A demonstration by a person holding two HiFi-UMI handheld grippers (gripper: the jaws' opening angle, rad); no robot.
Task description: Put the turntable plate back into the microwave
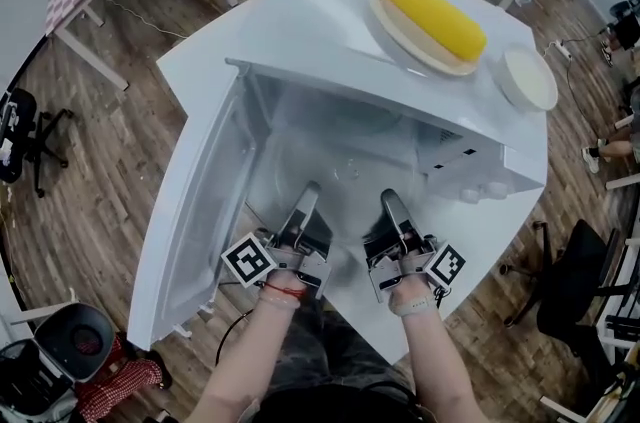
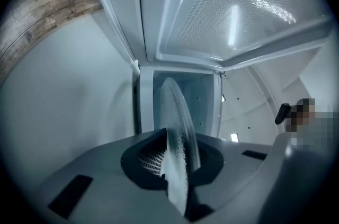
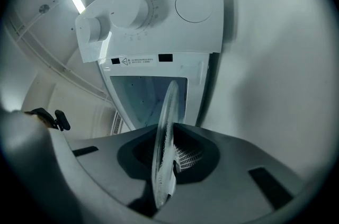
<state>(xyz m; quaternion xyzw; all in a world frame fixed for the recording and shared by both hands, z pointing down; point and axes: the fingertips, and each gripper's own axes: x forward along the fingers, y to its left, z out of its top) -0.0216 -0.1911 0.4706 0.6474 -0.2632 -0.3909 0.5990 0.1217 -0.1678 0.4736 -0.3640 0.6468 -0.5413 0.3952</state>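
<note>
While the left gripper and right gripper point side by side into the open microwave, each has its jaws clamped on the near rim of the clear glass turntable plate. Both gripper views show the plate edge-on, reaching forward toward the cavity. Whether it touches the cavity floor cannot be told. The door hangs wide open on the left, close beside the left gripper. The control panel with two knobs stands just right of the opening. On the microwave's top rest a yellow corn-shaped item on a round dish, and near them a white bowl. The microwave sits on a white table over a wood floor.
</note>
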